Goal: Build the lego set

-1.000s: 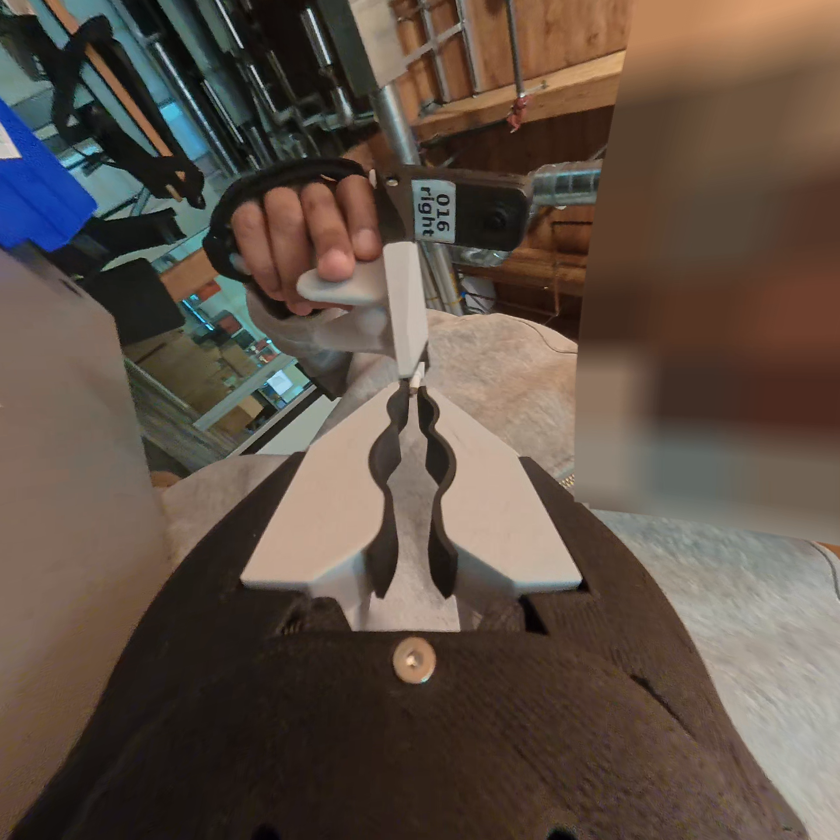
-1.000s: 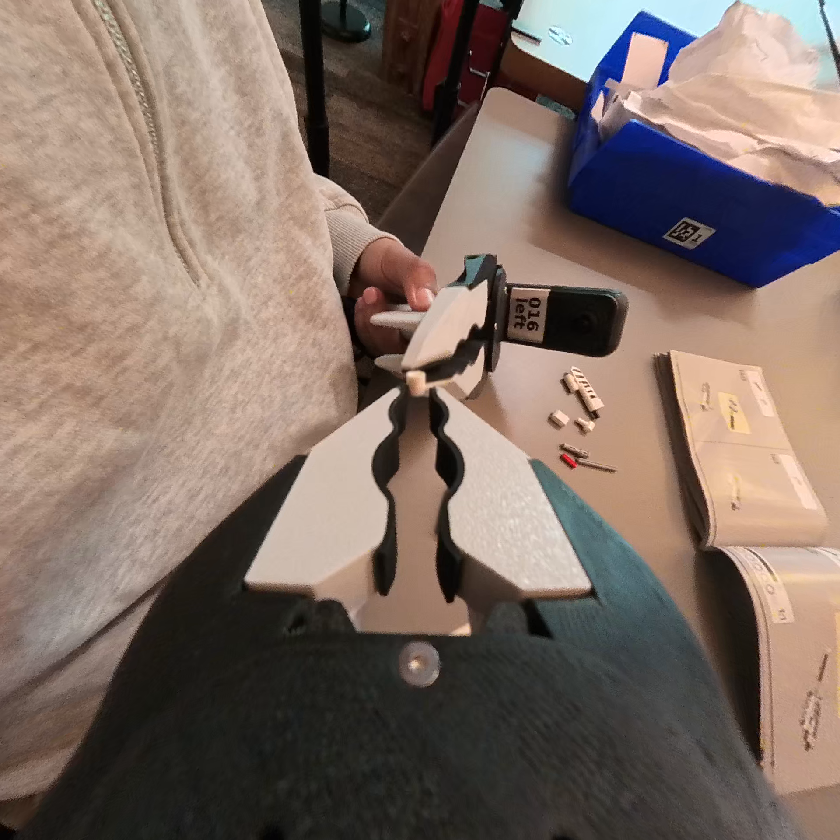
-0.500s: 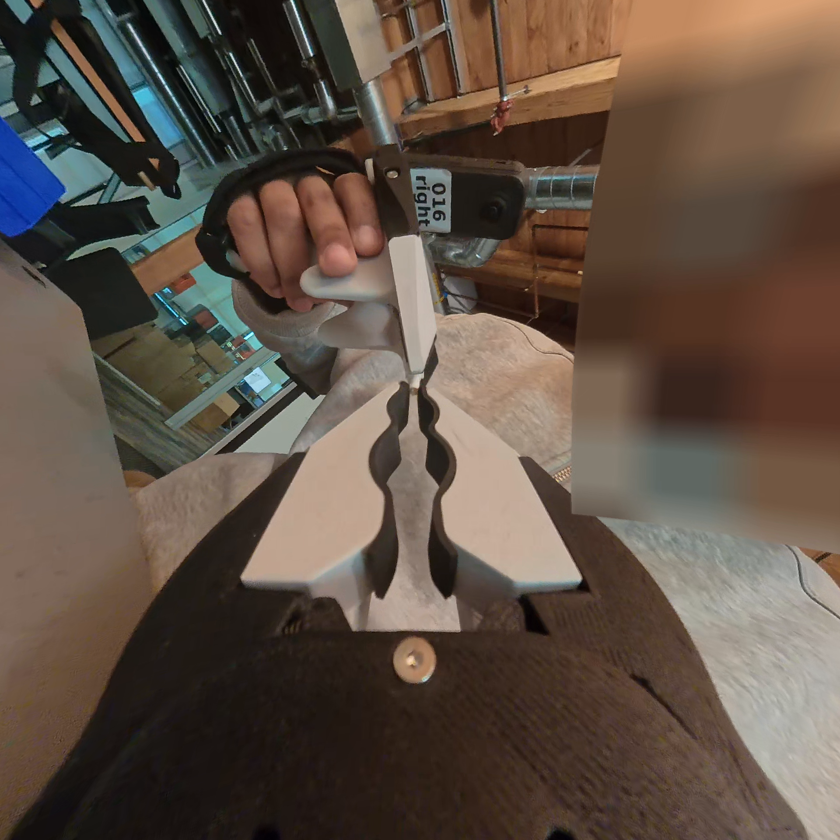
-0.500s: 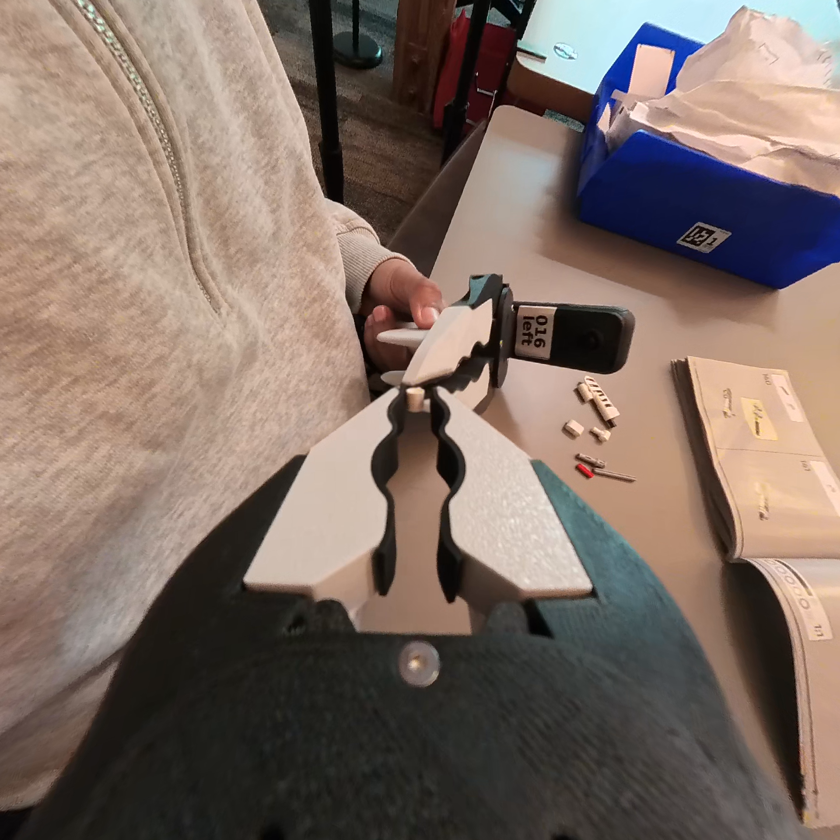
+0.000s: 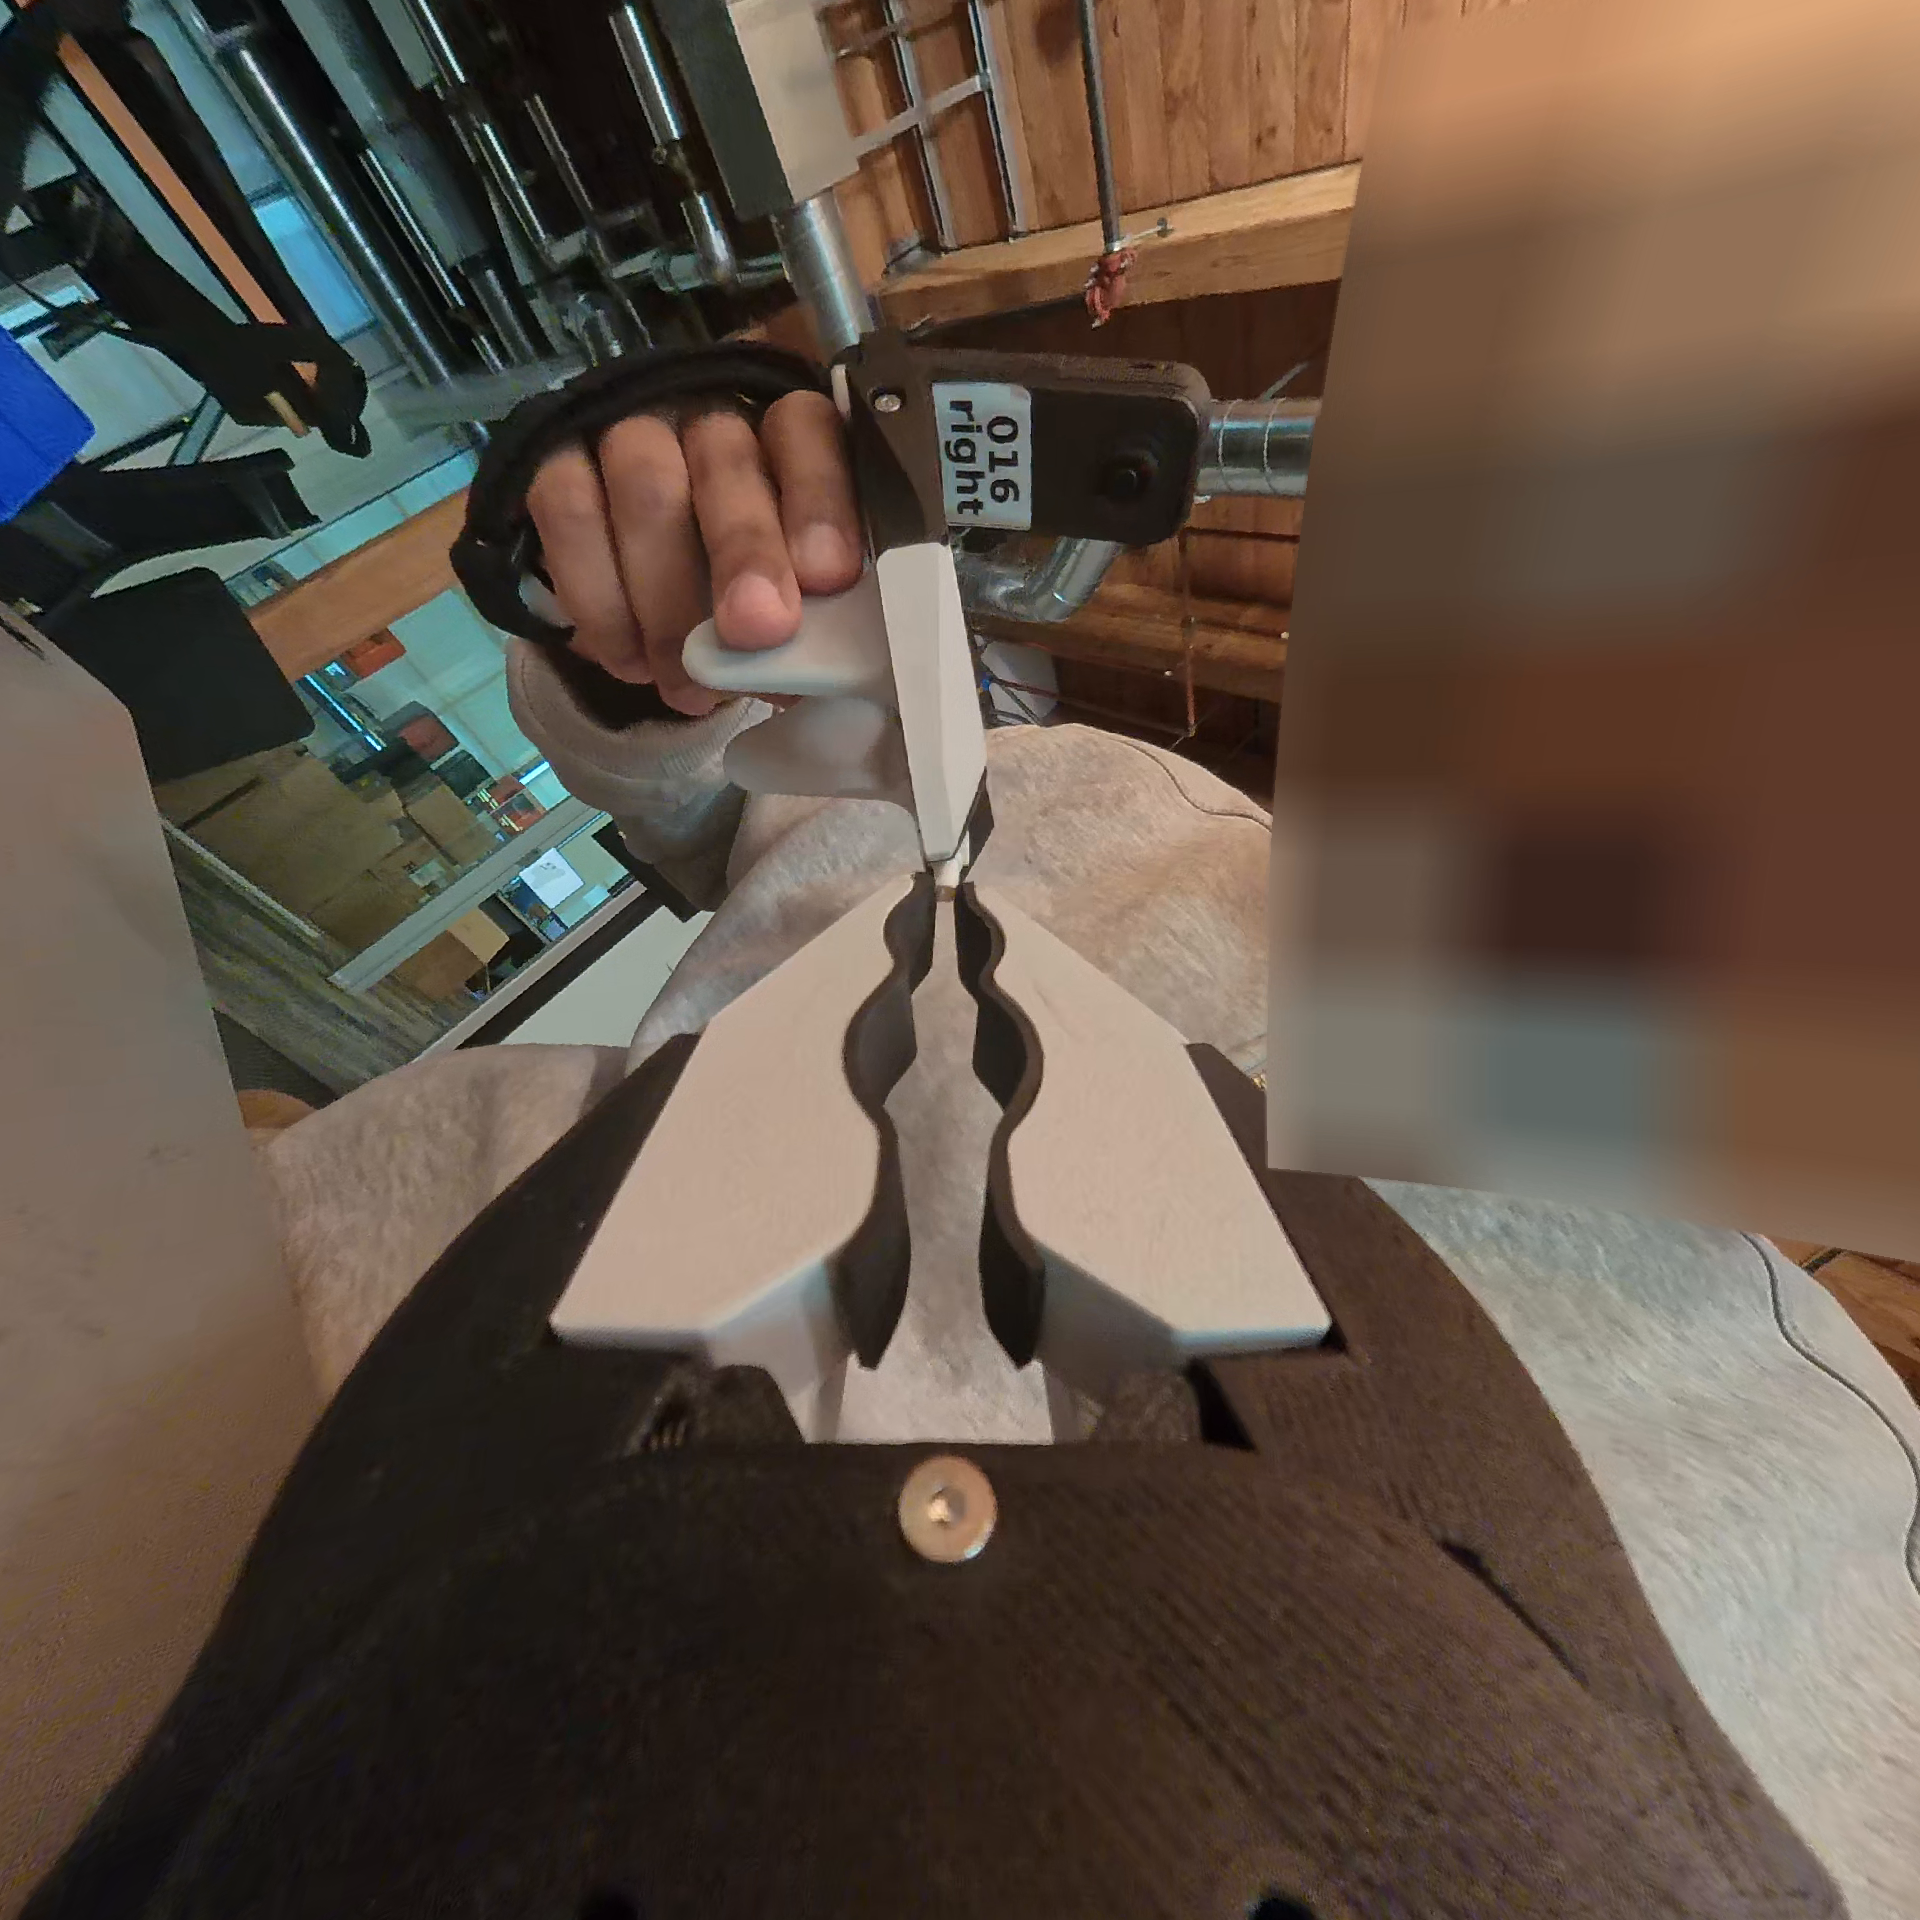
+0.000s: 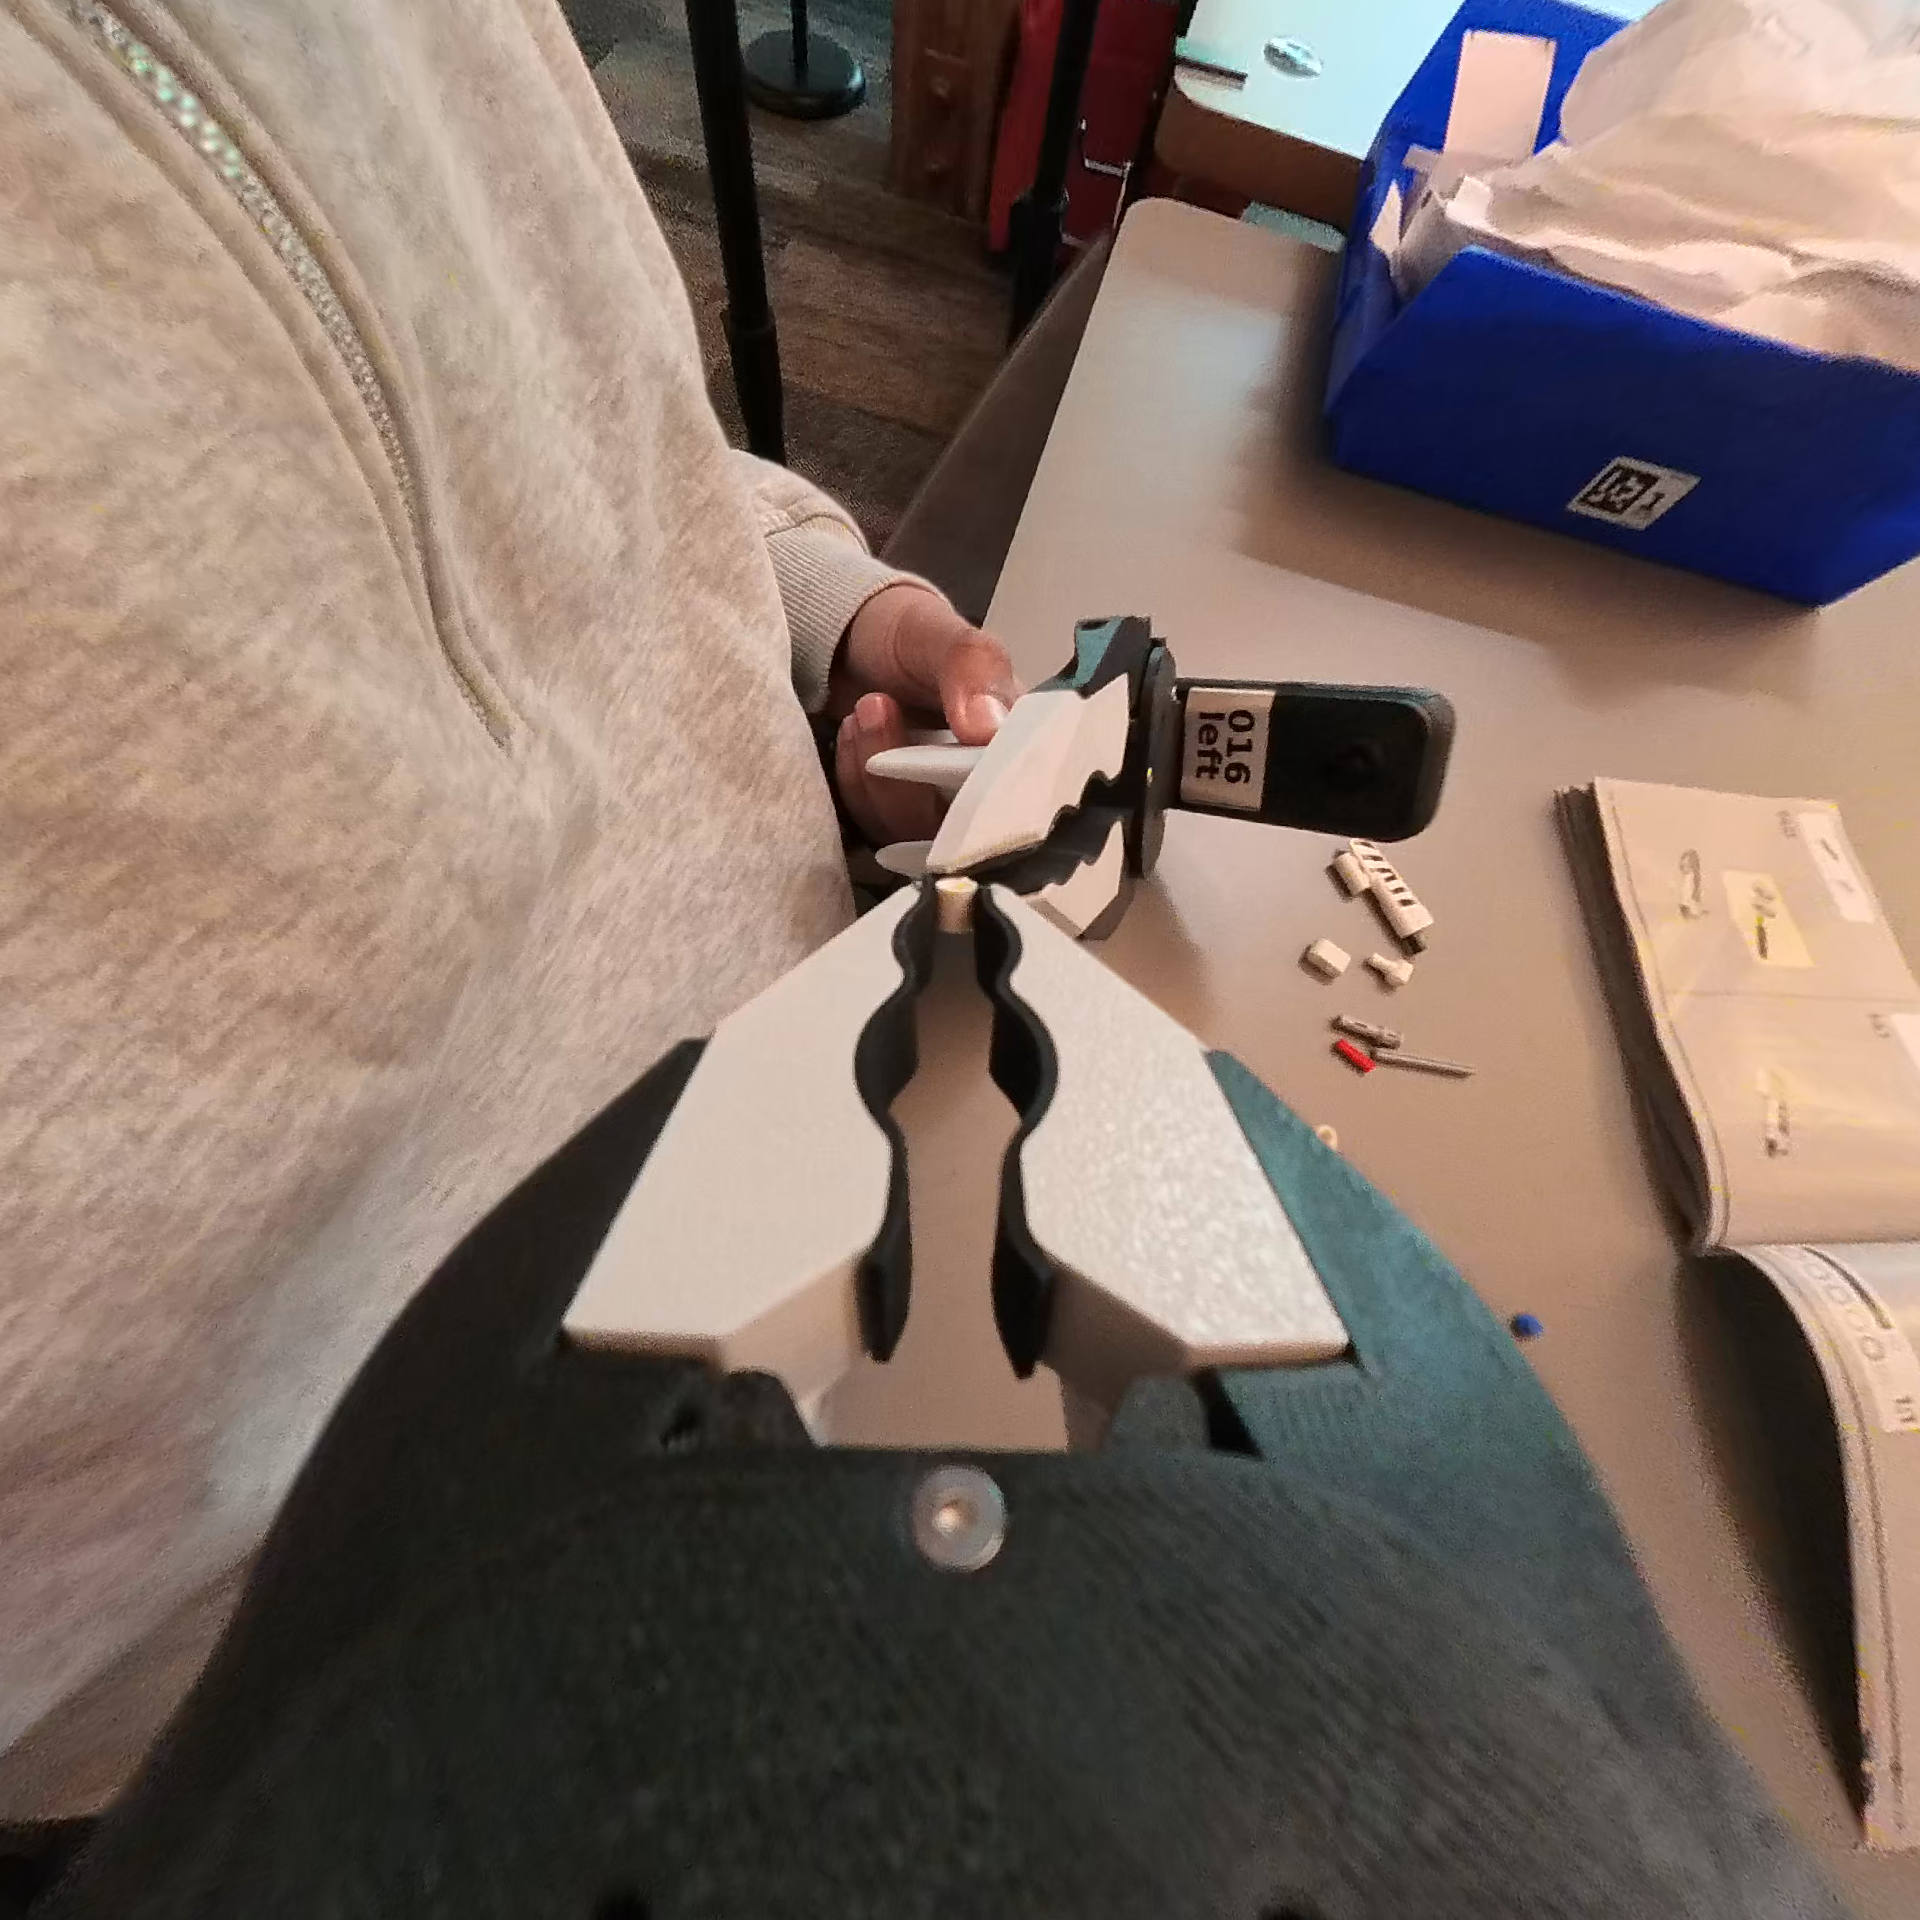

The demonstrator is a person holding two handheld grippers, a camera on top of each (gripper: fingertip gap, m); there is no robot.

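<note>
Closer now: my right gripper (image 6: 953, 902), at twelve o'clock, pinches a peg (image 6: 953, 894) against the left gripper (image 5: 938, 896), whose grasp I cannot tell, for joining.

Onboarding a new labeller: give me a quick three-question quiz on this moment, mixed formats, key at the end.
1. True or false: the right claw pinches a small cream cylindrical lego peg at its tips.
2. Multiple choice: where does the open paper instruction booklet lie? A) in the blue plastic bin B) flat on the grey table C) in the person's lap.
3. Fill in: the loose small lego pieces lie on the table between the left claw and the ____.

Key
1. True; the left wrist view shows the same peg where the two claws' tips meet.
2. B.
3. Booklet.
</note>
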